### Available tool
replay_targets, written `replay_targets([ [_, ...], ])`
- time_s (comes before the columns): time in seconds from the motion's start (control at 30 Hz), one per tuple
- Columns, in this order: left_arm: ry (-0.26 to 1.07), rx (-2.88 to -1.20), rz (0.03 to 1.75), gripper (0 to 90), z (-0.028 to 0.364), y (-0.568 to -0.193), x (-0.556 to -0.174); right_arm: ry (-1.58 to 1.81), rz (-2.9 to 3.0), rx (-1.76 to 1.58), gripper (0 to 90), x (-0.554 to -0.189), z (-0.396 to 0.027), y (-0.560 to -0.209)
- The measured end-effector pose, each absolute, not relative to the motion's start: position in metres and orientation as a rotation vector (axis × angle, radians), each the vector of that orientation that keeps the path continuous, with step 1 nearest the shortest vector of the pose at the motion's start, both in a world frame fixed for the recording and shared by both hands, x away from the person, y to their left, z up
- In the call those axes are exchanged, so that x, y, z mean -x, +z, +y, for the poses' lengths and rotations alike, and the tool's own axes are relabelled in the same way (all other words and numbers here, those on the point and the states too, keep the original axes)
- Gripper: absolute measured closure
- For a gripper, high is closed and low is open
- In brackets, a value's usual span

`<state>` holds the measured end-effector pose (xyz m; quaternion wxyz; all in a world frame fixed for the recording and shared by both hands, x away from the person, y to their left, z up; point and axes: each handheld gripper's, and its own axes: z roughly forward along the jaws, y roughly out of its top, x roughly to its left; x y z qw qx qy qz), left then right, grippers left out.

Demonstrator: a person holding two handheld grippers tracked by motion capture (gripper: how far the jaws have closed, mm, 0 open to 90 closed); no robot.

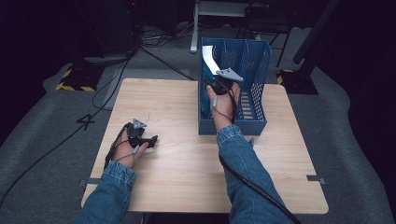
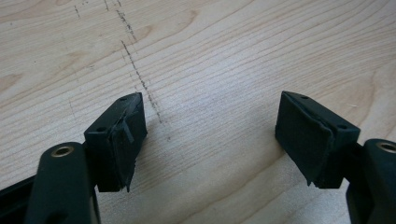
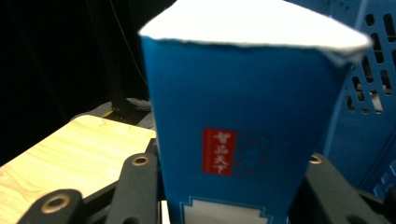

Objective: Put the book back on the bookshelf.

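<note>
A blue book (image 3: 243, 93) with white page edges and a red label stands upright between my right gripper's jaws; my right gripper (image 3: 229, 168) is shut on its spine. From above, the right gripper (image 1: 220, 83) holds the book (image 1: 210, 57) in the left slot of a blue perforated file rack (image 1: 256, 70), tilted to the left. My left gripper (image 1: 150, 139) rests low on the wooden table (image 1: 187, 158) at the left. Its jaws are open wide, with bare wood between the pads (image 2: 122, 140) of the left gripper (image 2: 210, 135).
The file rack (image 3: 369, 107) stands at the table's far middle-right edge, its other slots holding nothing I can see. Cables (image 1: 154, 51) and stand bases lie on the grey floor beyond the table. Pencil marks (image 2: 140, 79) cross the wood near the left gripper.
</note>
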<state>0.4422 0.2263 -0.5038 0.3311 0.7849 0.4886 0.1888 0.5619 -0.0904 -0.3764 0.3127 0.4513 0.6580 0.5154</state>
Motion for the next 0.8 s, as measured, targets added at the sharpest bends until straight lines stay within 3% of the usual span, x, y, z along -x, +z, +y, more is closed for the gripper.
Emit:
replay_targets([
  [0.4,0.489,-2.050,1.272,25.1,0.227,-0.504,-0.442,1.295,1.771,-1.210,54.9,-0.575,-0.087,-0.371],
  [0.8,0.486,-2.059,1.263,25.1,0.233,-0.504,-0.431,1.310,1.842,-1.108,44.1,-0.548,-0.102,-0.340],
])
